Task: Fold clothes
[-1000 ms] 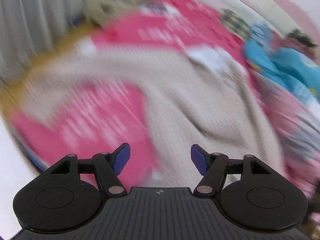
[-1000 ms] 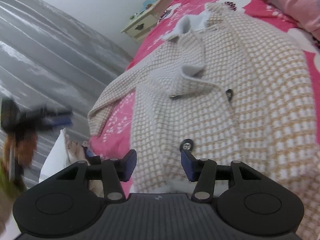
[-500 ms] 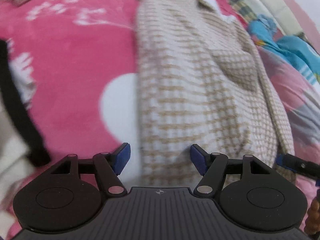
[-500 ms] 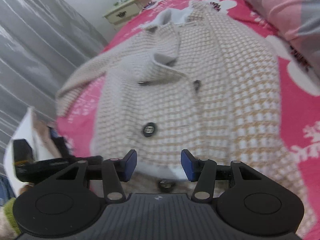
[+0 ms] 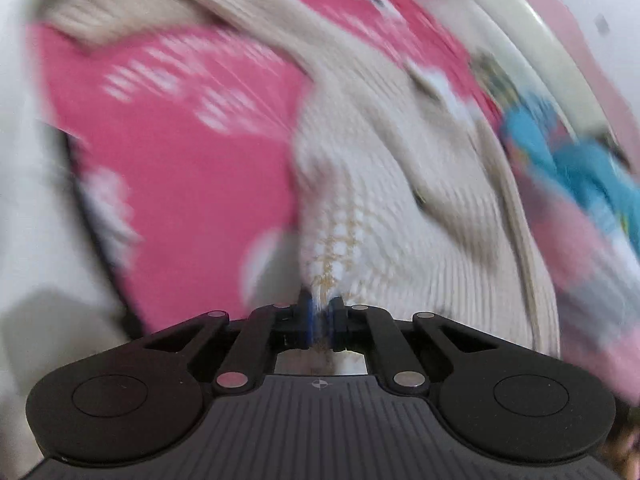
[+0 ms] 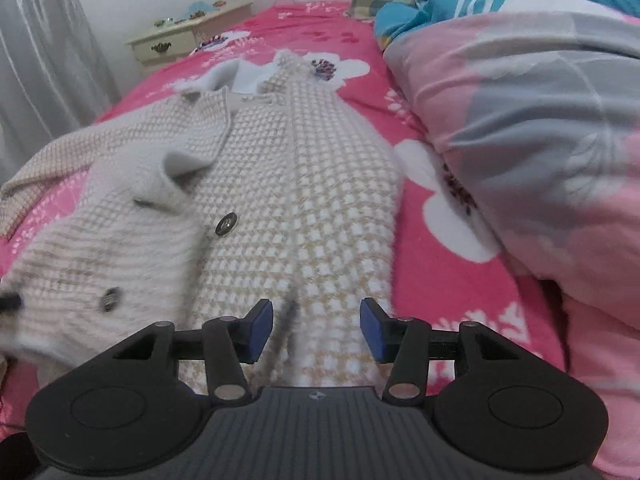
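Note:
A beige-and-white checked knit cardigan (image 6: pixel 304 184) with dark buttons lies spread on a pink flowered bedsheet (image 6: pixel 424 248). My left gripper (image 5: pixel 321 314) is shut on the cardigan's (image 5: pixel 384 208) lower hem at its left front edge; that view is motion-blurred. My right gripper (image 6: pixel 316 326) is open, its blue pads straddling the lower hem of the cardigan's right side, just above the fabric. One sleeve (image 6: pixel 44 168) stretches out to the left.
A pink, grey and blue quilt (image 6: pixel 532 128) is heaped along the right of the bed. A cream nightstand (image 6: pixel 188 40) stands by the wall at the back left, next to a grey curtain (image 6: pixel 44 52).
My left gripper has shut on the cardigan's hem and is moving with it. My right gripper has shifted right along the hem, still open.

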The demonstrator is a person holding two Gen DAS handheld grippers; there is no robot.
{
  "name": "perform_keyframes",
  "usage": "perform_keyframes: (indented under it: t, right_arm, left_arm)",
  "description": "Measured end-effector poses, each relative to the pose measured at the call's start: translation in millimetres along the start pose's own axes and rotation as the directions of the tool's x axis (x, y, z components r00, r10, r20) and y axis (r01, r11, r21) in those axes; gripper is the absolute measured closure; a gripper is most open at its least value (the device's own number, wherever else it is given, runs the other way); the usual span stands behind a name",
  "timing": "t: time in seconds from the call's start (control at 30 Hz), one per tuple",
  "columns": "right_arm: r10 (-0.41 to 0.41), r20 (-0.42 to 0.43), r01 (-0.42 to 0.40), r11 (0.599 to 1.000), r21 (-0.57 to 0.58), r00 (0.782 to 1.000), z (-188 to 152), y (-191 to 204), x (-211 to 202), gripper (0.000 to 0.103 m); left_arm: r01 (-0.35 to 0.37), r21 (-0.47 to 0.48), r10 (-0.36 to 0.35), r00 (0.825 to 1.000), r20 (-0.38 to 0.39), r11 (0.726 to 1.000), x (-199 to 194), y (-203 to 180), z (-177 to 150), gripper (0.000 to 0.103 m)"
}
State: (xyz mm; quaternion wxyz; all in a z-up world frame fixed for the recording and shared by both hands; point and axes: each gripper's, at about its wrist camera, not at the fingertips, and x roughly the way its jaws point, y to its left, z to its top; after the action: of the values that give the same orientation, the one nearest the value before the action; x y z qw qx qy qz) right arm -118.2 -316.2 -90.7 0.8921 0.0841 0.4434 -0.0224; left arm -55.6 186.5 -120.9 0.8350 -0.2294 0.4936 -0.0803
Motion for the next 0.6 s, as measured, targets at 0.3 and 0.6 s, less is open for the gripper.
perform_keyframes:
  t: [0.3,0.6]
  right_arm:
    - [0.006,-0.045,0.002,0.987,0.163,0.999,-9.3,-30.2,16.5,0.025]
    - [-0.128,-0.091,0.138,0.984,0.111,0.988,2.6,-48.4,16.9,0.092]
  left_arm:
    - [-0.341,0.203,0.346,0.938,0.012,0.918,19.1,-12.3,2.0,0.098]
    - [-0.307,0.139,0.314,0.949,-0.029,0.941,-0.1,-9.7,0.5,0.098]
